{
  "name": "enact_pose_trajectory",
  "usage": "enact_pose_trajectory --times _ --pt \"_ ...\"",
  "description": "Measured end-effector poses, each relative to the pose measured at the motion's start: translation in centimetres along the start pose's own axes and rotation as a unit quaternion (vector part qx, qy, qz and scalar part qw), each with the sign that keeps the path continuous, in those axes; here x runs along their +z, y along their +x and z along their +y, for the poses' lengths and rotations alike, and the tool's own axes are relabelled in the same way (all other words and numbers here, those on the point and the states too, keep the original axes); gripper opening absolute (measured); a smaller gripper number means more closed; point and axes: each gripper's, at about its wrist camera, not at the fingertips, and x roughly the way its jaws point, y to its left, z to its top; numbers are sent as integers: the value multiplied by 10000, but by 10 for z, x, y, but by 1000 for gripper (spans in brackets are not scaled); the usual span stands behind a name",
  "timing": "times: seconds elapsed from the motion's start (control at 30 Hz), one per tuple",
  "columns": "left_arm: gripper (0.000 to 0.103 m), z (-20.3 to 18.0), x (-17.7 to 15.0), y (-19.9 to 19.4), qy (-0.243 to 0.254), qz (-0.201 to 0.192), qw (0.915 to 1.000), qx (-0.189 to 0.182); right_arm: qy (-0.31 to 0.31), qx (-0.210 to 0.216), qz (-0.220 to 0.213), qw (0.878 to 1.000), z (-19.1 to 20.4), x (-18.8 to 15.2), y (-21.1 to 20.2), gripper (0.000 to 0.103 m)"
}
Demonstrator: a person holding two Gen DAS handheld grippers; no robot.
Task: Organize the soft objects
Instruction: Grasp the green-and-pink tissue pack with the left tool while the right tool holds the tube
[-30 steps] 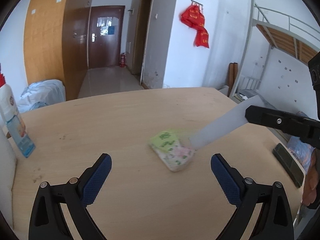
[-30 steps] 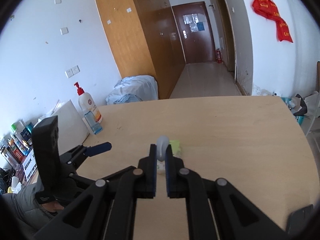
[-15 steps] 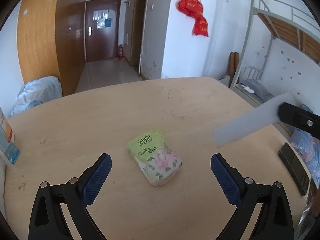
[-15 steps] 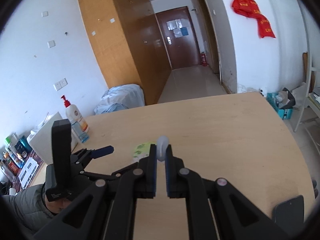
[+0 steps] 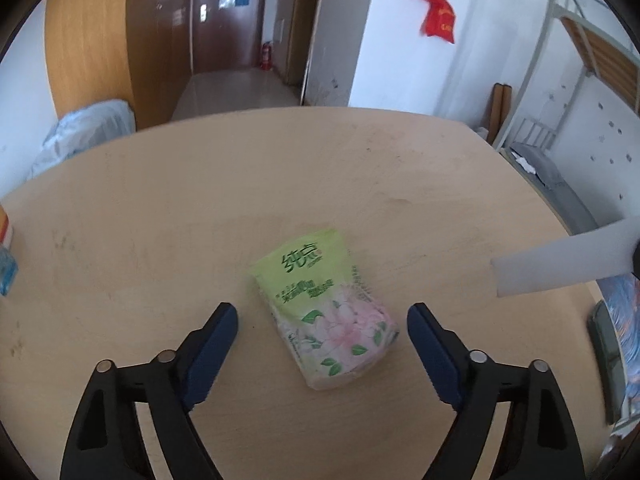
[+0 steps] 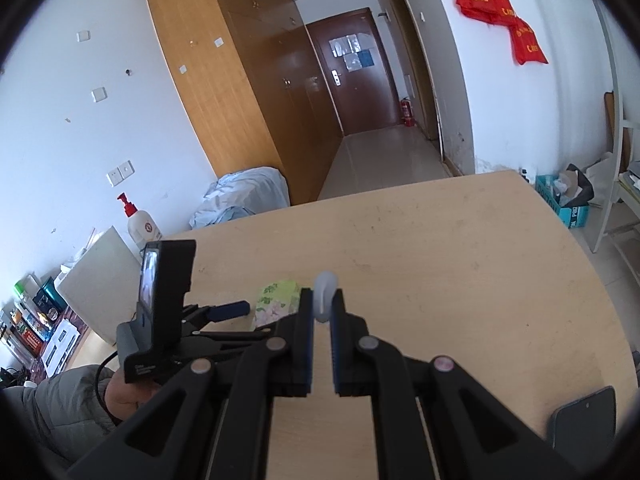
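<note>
Closer now, left tool (image 5: 322, 322) gapes around tissue pack (image 5: 326, 312); right tool (image 6: 321, 306) pinches white strip (image 6: 325, 294).

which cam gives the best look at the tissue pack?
Left wrist. The tissue pack lies whole and unobstructed on the table, between the open left gripper's fingers, print readable. The right wrist view shows only a small part of it, partly hidden behind the right gripper, which is shut on a white strip.
</note>
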Motion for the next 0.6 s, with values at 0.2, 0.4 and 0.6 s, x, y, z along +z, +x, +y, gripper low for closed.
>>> enact_pose_trajectory --times 0.2,0.4,0.6 --pt "64 1 2 1 23 -61 10000 50 6 45 23 10000 -3 -3 -1 9" --pt "39 3 -1 0 25 -93 10000 21 -44 59 13 10000 -2 -5 -3 9" --pt "19 9 -2 -7 -49 -192 9998 68 -51 102 38 9999 -1 -5 -4 9"
